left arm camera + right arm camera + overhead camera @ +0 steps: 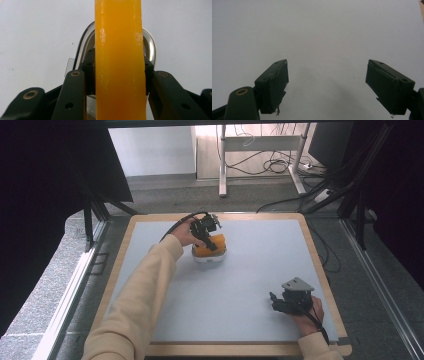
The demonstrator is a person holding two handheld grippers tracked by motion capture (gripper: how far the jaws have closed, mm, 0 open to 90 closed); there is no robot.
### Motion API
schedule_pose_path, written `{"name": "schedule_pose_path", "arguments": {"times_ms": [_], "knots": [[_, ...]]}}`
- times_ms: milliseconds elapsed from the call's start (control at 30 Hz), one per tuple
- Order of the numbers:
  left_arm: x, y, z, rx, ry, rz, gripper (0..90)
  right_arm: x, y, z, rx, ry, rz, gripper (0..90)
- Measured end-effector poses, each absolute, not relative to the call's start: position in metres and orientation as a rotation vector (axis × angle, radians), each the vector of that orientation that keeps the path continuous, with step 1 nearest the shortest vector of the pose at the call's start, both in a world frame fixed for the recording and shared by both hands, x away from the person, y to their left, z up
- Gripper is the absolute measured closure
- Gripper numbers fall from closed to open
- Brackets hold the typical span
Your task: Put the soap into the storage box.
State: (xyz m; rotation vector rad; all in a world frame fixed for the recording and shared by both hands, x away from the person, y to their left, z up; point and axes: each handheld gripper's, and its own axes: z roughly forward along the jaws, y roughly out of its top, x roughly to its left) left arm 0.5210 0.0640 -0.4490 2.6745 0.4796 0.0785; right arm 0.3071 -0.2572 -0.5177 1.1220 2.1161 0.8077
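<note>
An orange slab [219, 241] stands on edge in a small white bowl [210, 259] at the back middle of the grey table mat [250, 270]. My left gripper [212, 245] reaches over it from the left, shut on the slab. In the left gripper view both black pads [89, 65] press the flat sides of the orange slab [120, 62], and the bowl's shiny rim [151, 42] shows behind it. My right gripper [273, 302] rests on the mat at the front right, held by a hand. Its jaws [327, 85] stand wide apart with nothing between them.
The mat lies on a wooden table [320, 270] with its edge showing all round. Beyond the table's far edge are a desk frame [222, 165] and loose cables [275, 166] on the floor. Dark stands rise at both sides.
</note>
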Motion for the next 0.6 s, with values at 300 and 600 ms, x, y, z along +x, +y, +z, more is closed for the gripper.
{"name": "schedule_pose_path", "arguments": {"times_ms": [300,600], "knots": [[0.518,0.069,-0.416,2.542,0.555,0.23,35.4,0.306,-0.256,-0.517,1.125,2.119,0.809,18.7],[0.508,0.07,-0.407,2.51,0.555,0.268,29.5,0.306,-0.257,-0.517,1.121,2.115,0.811,18.7]]}}
